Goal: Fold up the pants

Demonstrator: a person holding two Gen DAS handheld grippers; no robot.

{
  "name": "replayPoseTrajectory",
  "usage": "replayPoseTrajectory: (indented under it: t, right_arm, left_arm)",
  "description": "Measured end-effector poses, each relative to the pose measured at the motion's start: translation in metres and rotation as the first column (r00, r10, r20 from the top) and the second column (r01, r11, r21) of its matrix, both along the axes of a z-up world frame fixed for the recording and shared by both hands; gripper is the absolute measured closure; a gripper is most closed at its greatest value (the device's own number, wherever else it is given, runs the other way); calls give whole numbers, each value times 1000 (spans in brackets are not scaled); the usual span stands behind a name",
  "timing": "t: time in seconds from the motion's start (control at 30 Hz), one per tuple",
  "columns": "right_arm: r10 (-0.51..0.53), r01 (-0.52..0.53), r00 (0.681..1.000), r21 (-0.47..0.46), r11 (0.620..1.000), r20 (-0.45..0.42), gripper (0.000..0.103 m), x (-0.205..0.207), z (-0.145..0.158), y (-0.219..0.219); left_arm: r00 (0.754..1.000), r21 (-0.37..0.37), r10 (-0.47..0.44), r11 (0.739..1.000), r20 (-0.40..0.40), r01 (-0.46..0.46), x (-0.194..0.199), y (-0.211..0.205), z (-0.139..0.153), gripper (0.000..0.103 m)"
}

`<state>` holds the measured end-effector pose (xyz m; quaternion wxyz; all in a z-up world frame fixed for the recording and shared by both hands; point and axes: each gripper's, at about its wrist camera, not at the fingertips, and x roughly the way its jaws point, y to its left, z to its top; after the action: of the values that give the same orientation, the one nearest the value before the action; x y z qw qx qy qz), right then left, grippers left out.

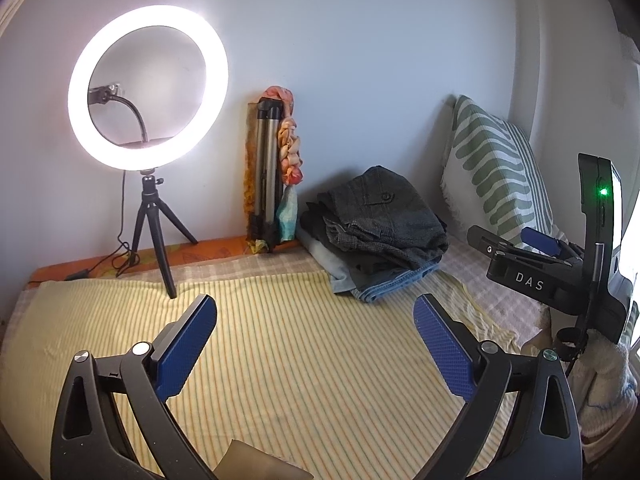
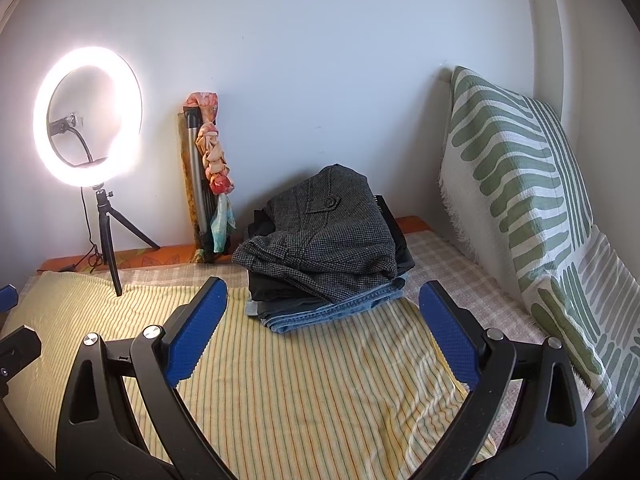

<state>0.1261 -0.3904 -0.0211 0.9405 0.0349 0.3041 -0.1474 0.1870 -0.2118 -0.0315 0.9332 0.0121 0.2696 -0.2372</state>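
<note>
Left gripper (image 1: 315, 320) and right gripper (image 2: 323, 307) both spread wide, empty. Pants stack (image 2: 324, 248) mid-frame; ring light (image 1: 148, 88) larger, upper left, in left view.

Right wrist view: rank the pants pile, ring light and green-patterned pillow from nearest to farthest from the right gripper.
1. Pants pile, just ahead of the open right gripper, centre.
2. Green-patterned pillow, to the right, against the wall.
3. Ring light, far left, by the wall.

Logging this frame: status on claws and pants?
Left claw open, right claw open, both empty. Pants stacked folded on striped cloth. Nothing in the way.
</note>
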Motion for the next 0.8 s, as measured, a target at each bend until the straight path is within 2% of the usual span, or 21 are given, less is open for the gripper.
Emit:
replayPoseTrajectory:
  t: [0.47,0.8]
  right_arm:
    - [7,-7,1000,5,1000,-5,5,-1,0,3]
    - [12,-12,1000,11,1000,-5,5,-1,-2,4]
  left_arm:
    - [1000,4,-18,1000,-4,18,-1,0,-1,4]
    - [996,22,-46,999,77,44,-12,-2,4,4]
